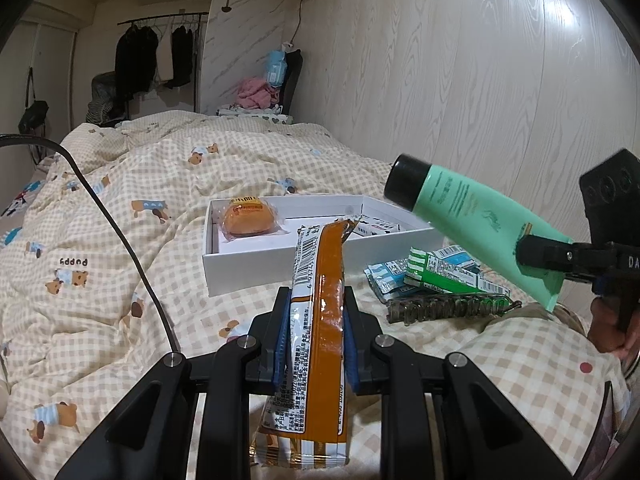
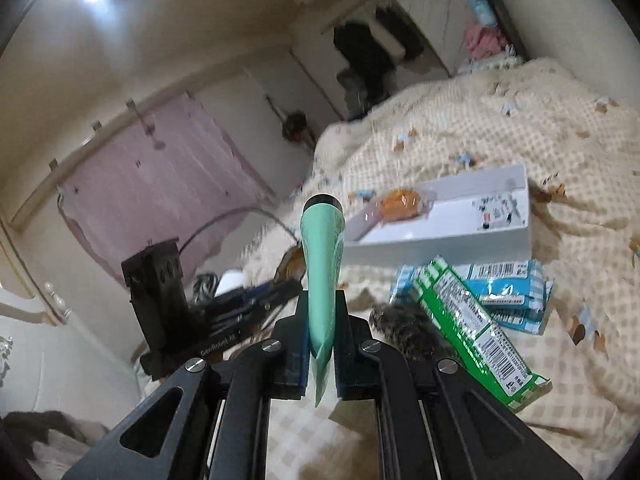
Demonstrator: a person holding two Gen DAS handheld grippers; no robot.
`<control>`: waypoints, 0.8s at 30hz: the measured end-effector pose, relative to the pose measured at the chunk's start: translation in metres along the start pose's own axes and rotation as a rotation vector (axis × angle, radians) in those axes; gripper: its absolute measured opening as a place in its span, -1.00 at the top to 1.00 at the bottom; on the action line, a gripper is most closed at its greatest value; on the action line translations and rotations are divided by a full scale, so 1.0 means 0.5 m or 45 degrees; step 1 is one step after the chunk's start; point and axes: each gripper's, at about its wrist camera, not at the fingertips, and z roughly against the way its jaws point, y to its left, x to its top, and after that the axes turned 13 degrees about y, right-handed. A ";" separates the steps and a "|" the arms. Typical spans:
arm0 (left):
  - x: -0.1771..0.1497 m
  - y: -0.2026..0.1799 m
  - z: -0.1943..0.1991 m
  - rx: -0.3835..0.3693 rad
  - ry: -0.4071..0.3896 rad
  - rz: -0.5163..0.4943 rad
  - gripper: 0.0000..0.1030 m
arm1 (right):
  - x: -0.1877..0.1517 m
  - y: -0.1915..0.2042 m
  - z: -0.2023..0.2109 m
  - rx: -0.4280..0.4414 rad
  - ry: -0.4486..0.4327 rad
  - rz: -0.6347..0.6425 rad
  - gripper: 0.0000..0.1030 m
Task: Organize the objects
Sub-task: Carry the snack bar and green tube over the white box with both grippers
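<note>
Left tongs (image 1: 316, 332) grip snack packet (image 1: 320, 280) — right tongs (image 2: 322, 344) clamp green tube (image 2: 322, 256).

Hand-held gripper (image 1: 316, 320) pair — both clamped (tilted down)

The bed's quilt (image 1: 120, 208) reads "puppy", printed upside down. The left tool's body (image 2: 188, 320) reads "GenRobot.AI". Barcode digits on the packets are too small to read.

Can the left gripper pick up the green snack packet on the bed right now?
Probably not yet. The left gripper has its jaws shut on a long orange snack wrapper, so it is full. The green striped snack packet lies uncovered on the checked blanket, so putting the wrapper down first should free the way.
</note>
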 end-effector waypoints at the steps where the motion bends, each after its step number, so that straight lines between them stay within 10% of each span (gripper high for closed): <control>1: 0.000 0.000 0.000 -0.001 0.000 0.000 0.51 | -0.004 0.001 -0.002 -0.011 -0.012 0.005 0.81; 24: 0.000 0.011 -0.002 -0.005 -0.002 0.045 0.51 | -0.035 -0.037 -0.008 0.066 -0.027 -0.085 0.81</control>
